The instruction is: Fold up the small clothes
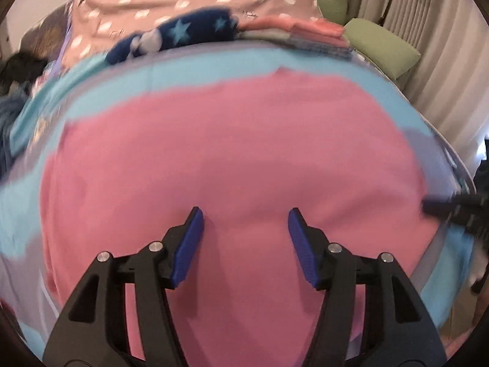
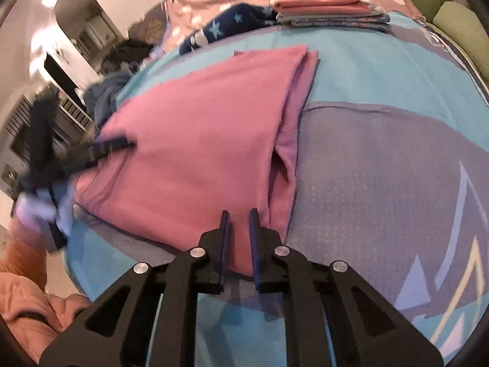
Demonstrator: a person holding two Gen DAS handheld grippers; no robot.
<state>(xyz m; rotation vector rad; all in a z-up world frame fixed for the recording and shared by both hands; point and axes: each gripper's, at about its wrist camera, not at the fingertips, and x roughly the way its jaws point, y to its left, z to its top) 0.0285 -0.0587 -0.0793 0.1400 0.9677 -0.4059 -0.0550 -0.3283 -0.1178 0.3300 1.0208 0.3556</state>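
A pink garment (image 2: 195, 140) lies folded flat on the blue and purple bedspread (image 2: 382, 153), with a narrower pink layer showing along its right side. In the left wrist view the pink garment (image 1: 232, 153) fills the middle. My left gripper (image 1: 244, 215) hovers over it, open, with nothing between its blue pads. It shows blurred as the left gripper (image 2: 116, 145) over the garment's left part in the right wrist view. My right gripper (image 2: 239, 214) sits at the garment's near edge. Its jaws stand a narrow gap apart, pink cloth shows in the gap, and no pinch is visible.
A stack of folded clothes (image 2: 330, 10) lies at the far side of the bed, beside a navy star-print garment (image 2: 226, 27). Dark clothes (image 2: 107, 94) are heaped at the far left. Green cushions (image 1: 382, 46) and curtains stand to the right. A person's peach sleeve (image 2: 27, 290) is near left.
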